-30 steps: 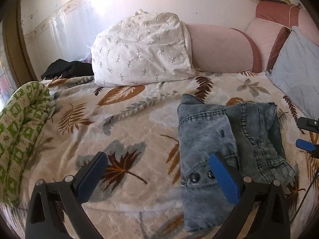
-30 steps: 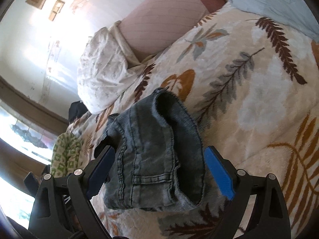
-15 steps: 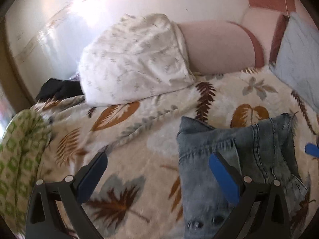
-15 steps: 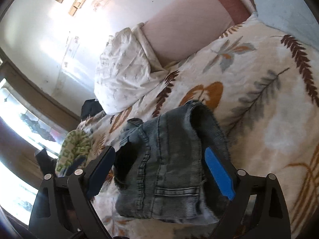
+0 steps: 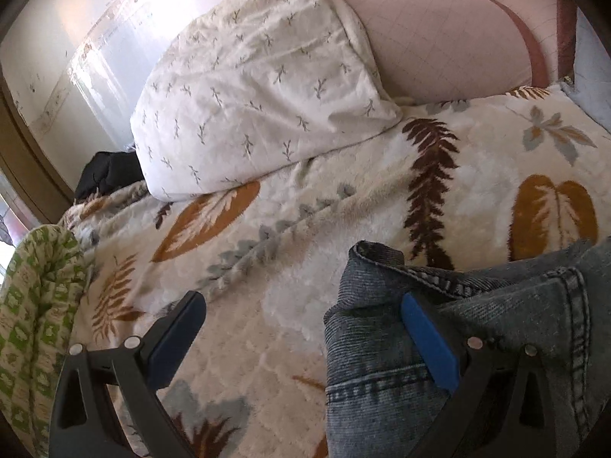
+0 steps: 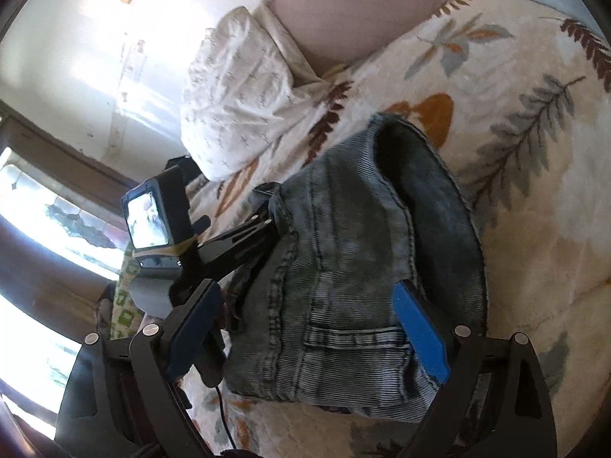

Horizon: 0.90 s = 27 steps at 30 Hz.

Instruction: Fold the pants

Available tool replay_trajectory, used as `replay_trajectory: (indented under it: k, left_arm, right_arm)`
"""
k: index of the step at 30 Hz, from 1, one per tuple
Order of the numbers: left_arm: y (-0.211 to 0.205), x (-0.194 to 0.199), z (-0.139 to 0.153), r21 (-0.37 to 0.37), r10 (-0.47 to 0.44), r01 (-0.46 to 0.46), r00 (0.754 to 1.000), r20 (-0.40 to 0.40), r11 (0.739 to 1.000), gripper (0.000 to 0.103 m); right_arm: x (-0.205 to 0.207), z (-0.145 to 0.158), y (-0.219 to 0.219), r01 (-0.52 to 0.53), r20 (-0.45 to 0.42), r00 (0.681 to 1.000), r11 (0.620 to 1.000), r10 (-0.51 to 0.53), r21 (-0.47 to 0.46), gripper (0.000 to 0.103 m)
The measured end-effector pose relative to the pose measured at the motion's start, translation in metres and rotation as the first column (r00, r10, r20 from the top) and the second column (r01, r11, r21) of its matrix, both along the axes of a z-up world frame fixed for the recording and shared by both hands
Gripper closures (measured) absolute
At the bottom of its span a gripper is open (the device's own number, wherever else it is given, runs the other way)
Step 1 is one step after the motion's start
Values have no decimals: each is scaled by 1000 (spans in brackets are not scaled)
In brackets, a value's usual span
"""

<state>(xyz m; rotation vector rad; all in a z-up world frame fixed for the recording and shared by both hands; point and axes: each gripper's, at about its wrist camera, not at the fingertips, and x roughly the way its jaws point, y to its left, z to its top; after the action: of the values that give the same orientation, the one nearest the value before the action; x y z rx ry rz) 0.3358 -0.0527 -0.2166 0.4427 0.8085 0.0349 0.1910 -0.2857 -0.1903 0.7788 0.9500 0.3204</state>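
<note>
The folded blue-grey denim pants [image 5: 477, 343] lie on the leaf-print blanket [image 5: 305, 267]. My left gripper [image 5: 301, 339] is open, its right finger [image 5: 427, 343] resting on the pants' left edge, its left finger over bare blanket. In the right wrist view the pants [image 6: 351, 274] form a thick bundle between the open fingers of my right gripper [image 6: 305, 343]. The left gripper with its camera screen [image 6: 156, 221] shows at the far side of the pants, touching their edge.
A white patterned pillow [image 5: 259, 87] and a pink bolster [image 5: 450, 42] lie at the head of the bed. A green-patterned cloth [image 5: 34, 324] lies at the left edge, a black garment [image 5: 107, 175] beyond it. A grey-blue cushion [image 5: 588, 72] is at right.
My left gripper has moved forward and low onto the pants' left edge. My right gripper has closed in on the bundle, and the left gripper has come into its view.
</note>
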Motion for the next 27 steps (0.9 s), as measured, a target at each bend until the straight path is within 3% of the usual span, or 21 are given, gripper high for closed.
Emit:
replay_trajectory:
  k: [6,12,19,27]
  left_arm:
    - [10,-14,17,-71,-3,5,1000,18,997,0]
    - [17,-77,48,-74,-85,90,993,78,993,0]
    - [44,-155,78,-148,-130,150,982,137,978,0]
    - [71,-178,81,-283,-84,118,988,132,952,0]
  right_arm:
    - [0,-1,-2,7,-7,1000,1000,-7,3,11]
    - [-2,5,-7,44,17,999,999,-43,-21,11]
    - [-10,26,5,54,86,996,982,-39,-180,11]
    - [-22,37,28,67,124,992,936,-25,-344,11]
